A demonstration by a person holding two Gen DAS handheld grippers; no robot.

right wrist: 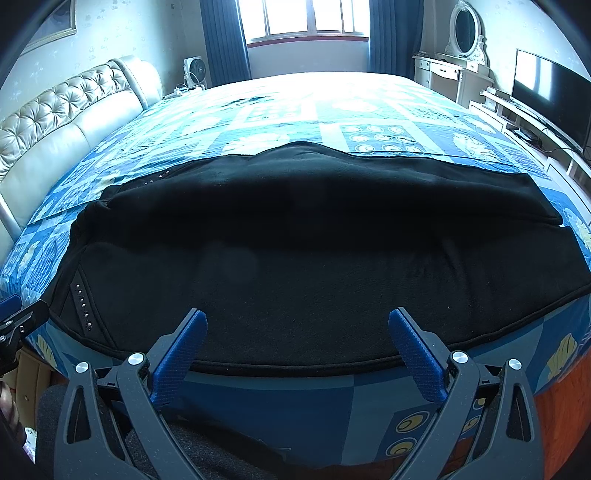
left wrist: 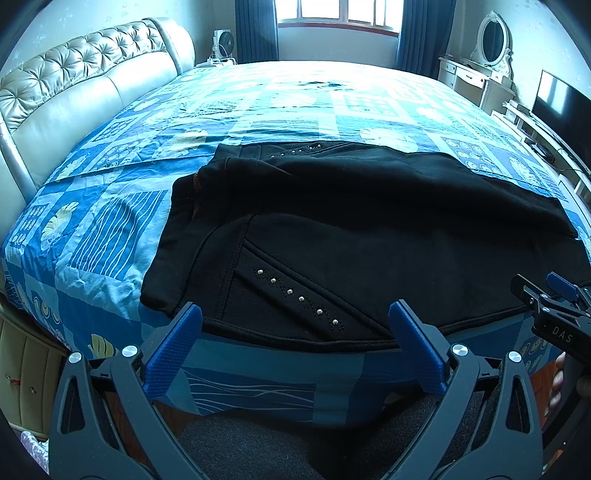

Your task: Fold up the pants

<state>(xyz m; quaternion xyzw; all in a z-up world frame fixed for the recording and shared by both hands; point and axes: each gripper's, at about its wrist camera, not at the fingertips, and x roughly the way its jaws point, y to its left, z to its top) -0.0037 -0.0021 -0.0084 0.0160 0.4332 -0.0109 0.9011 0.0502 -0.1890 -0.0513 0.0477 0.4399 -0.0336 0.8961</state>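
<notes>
Black pants [left wrist: 369, 229] lie spread on the bed, waistband to the left, with a studded pocket seam [left wrist: 299, 295] near the front hem. The same pants [right wrist: 314, 258] fill the right wrist view, folded along their length. My left gripper [left wrist: 295, 317] stands open just in front of the pants' near edge, nothing between its blue pads [left wrist: 173, 354]. My right gripper [right wrist: 297, 325] is open too, its tips over the near edge of the cloth. The right gripper [left wrist: 554, 299] also shows at the right edge of the left wrist view, held by a hand [left wrist: 559, 376].
The bed [left wrist: 110, 229] has a blue patterned cover and a tufted headboard [left wrist: 74, 81] on the left. A dresser with an oval mirror [right wrist: 463, 33] and a TV [right wrist: 550, 96] stand at the right. A window [right wrist: 306, 18] is at the back.
</notes>
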